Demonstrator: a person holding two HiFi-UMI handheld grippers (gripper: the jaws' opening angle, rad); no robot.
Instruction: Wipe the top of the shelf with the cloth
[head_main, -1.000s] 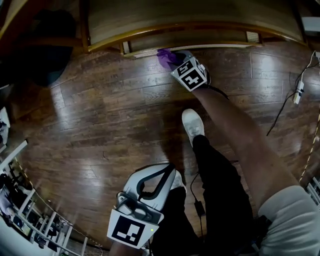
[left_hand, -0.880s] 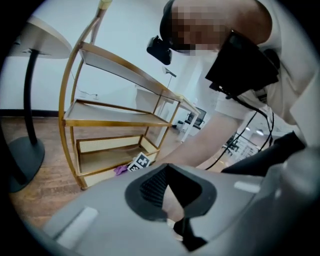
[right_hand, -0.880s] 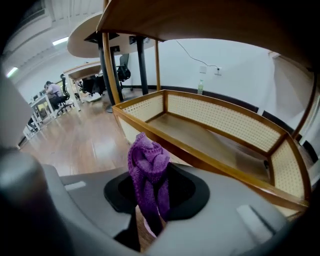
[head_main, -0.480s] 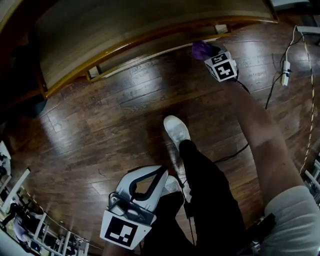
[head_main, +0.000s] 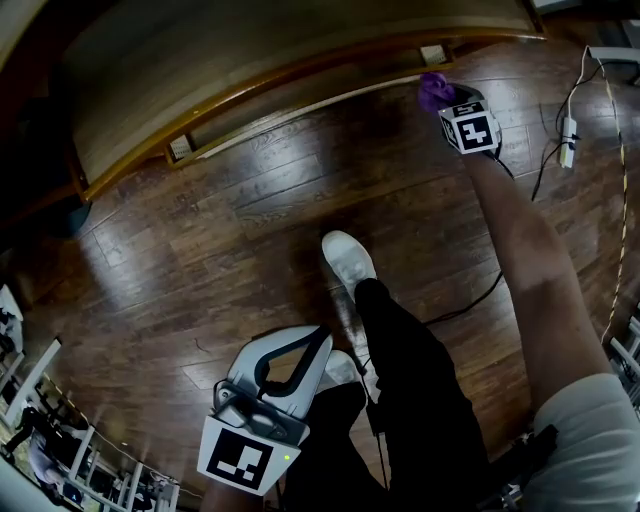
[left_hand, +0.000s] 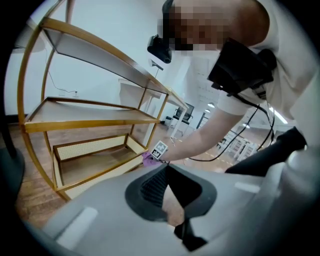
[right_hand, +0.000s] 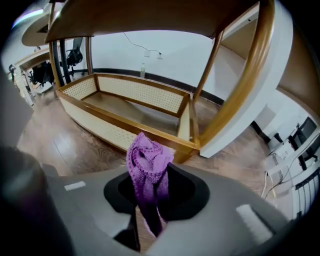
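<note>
The wooden shelf runs across the top of the head view, its low tray rail facing me. My right gripper reaches out to the rail's right end, shut on a purple cloth. In the right gripper view the cloth bunches up between the jaws of the right gripper, just in front of the tray's corner. My left gripper hangs low by the person's leg, jaws together with nothing in them. The left gripper view shows the shelf and the cloth far off beyond the left gripper.
A white shoe and a dark trouser leg stand on the wooden floor. A power strip and cables lie at the right. Metal racks crowd the lower left.
The right gripper has carried the cloth to the right along the shelf's low front rail. The left gripper has stayed by the leg.
</note>
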